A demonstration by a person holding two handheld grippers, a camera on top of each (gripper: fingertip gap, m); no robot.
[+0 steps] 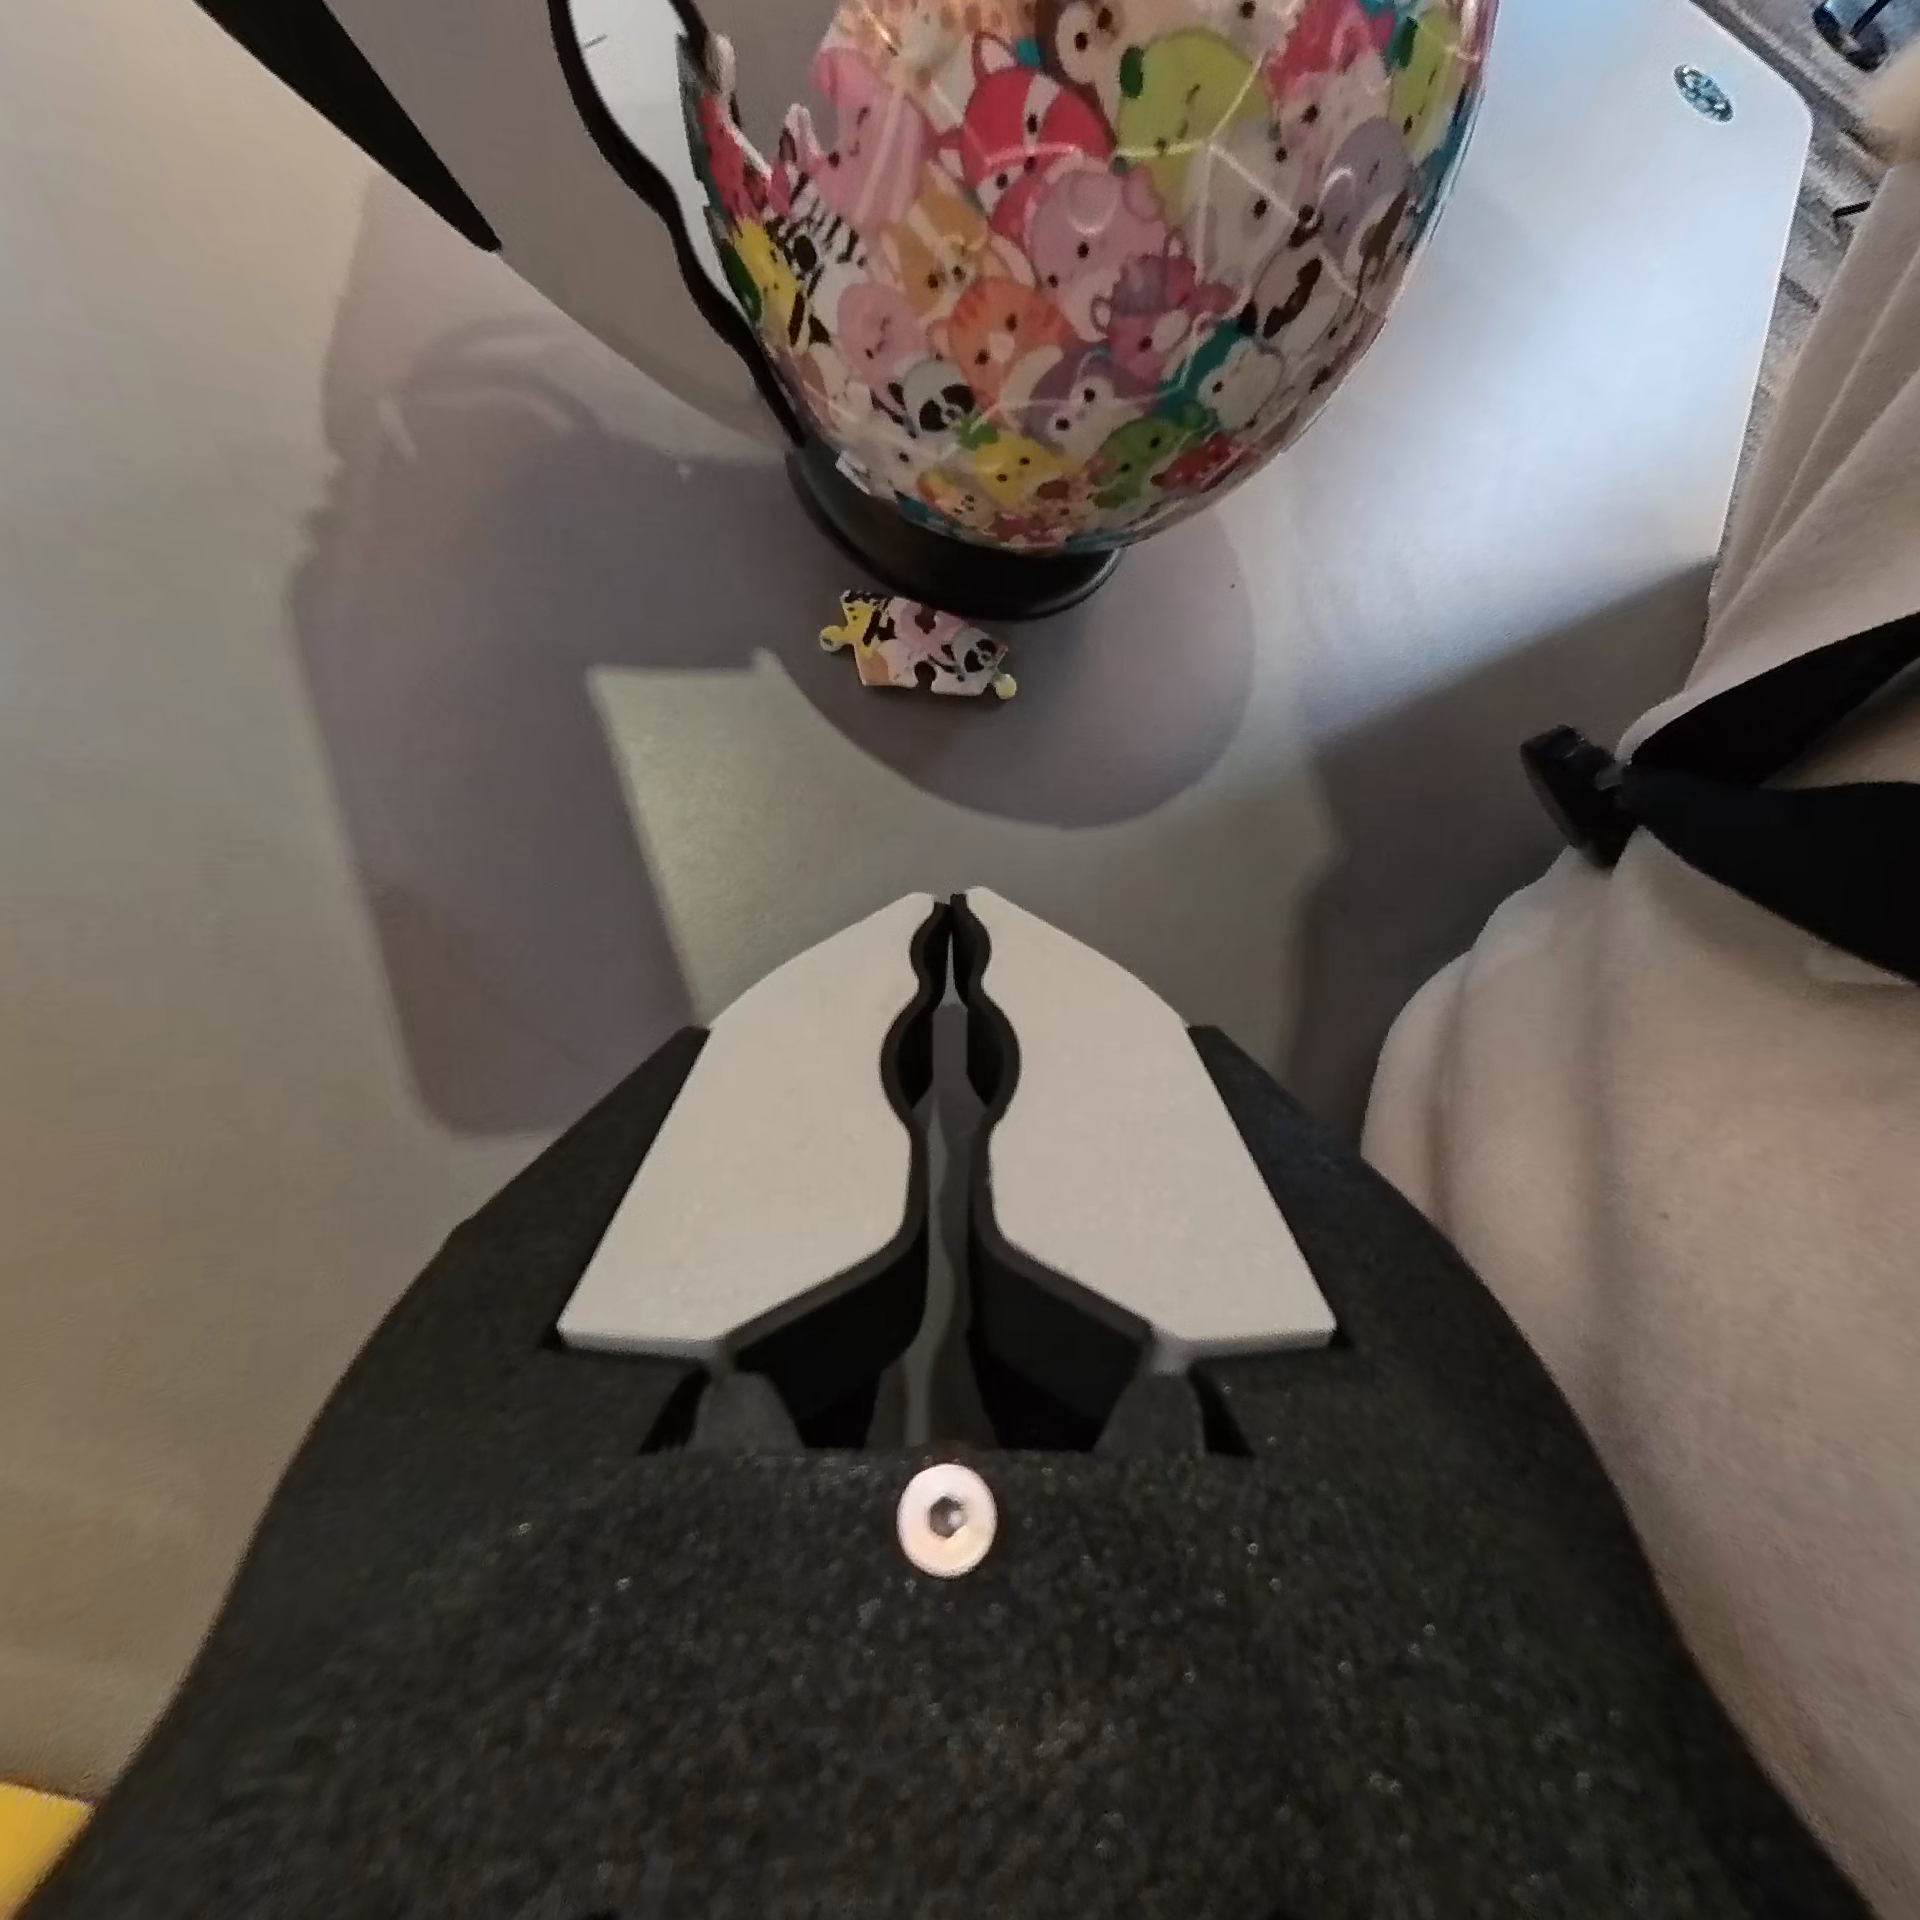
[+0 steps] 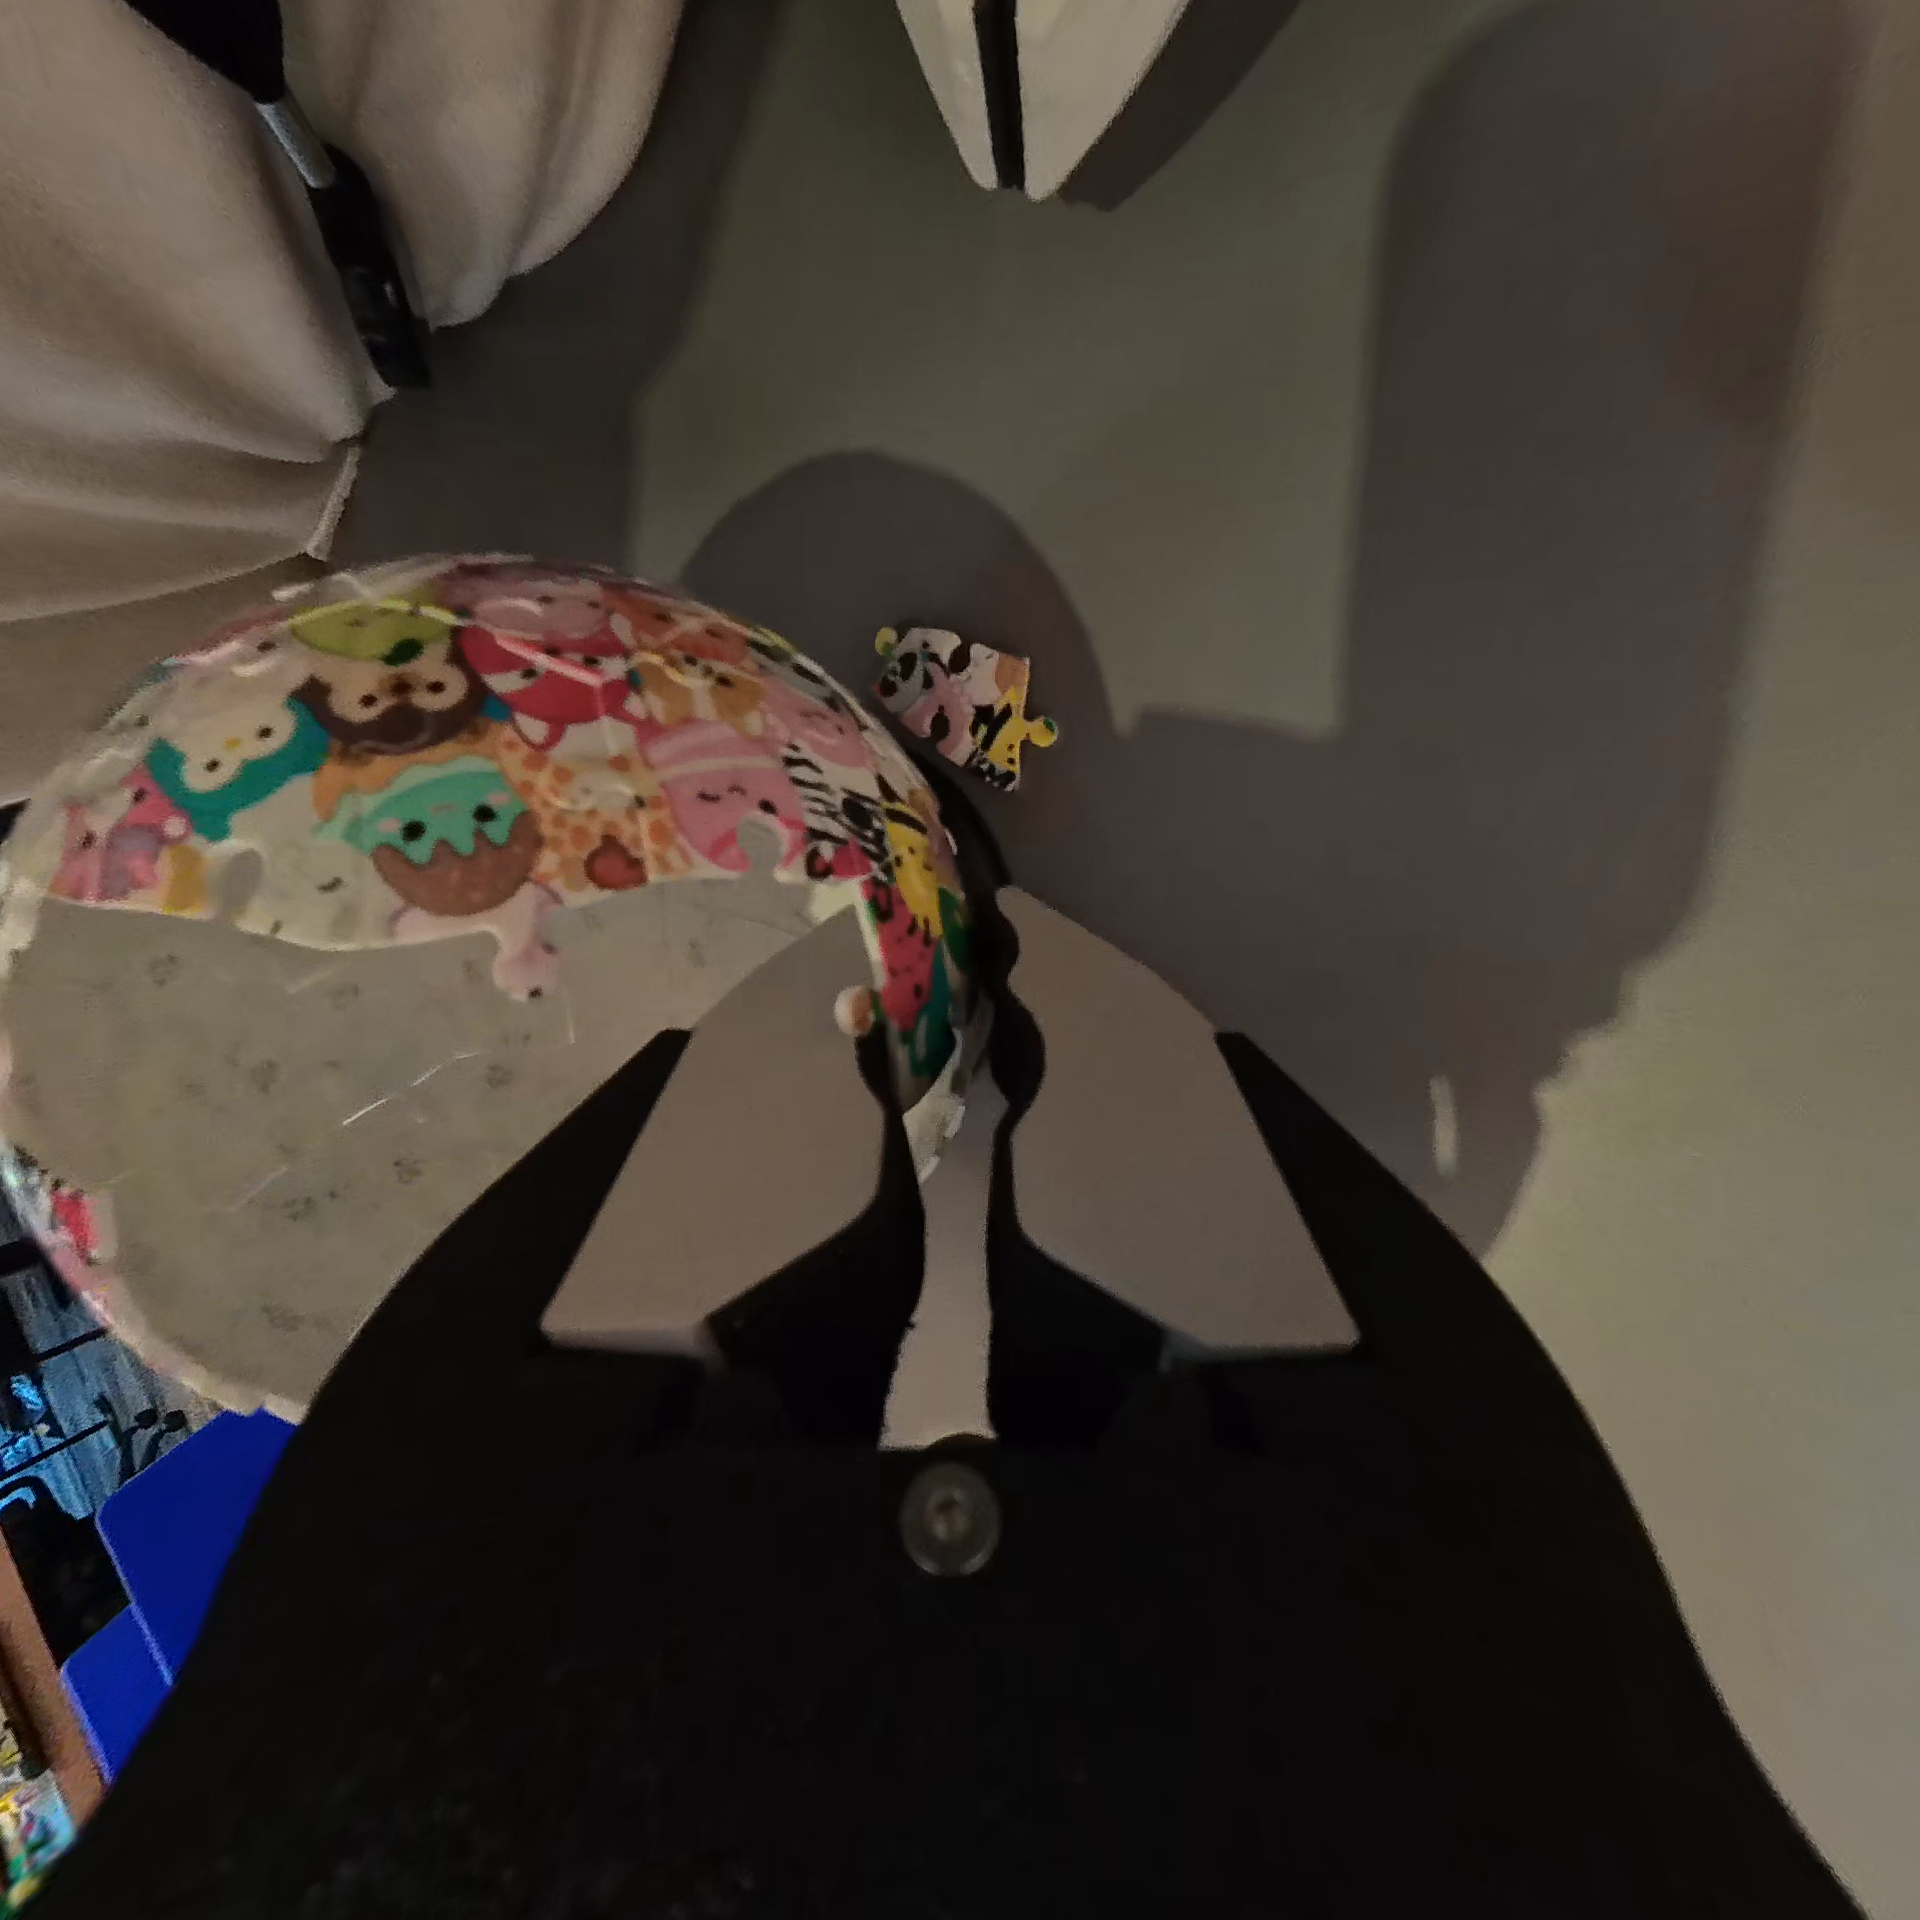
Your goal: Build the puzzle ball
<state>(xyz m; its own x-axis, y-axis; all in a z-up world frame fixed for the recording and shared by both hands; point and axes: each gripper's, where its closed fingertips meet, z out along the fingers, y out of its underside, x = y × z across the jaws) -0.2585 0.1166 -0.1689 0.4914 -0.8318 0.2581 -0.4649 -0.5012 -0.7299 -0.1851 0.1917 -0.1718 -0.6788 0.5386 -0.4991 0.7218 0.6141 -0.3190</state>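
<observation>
Mid-tabletop, your right gripper (image 2: 951, 997) is clamped on the open rim of the colourful cartoon-printed puzzle ball (image 2: 499, 769) on its black ring stand (image 1: 935, 561); a twist could pop seams, while your left gripper (image 1: 953, 906) hovers, jaws together, short of the loose printed puzzle piece (image 1: 920, 649).

Opposed wrist cameras, seemingly close, share puzzle ball (image 1: 1091, 270).

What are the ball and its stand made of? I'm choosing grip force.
Ball: likely thin rigid plastic, since the printed shell is glossy and the inside matte grey. Stand: probably smooth black plastic, showing a faint sheen.
</observation>
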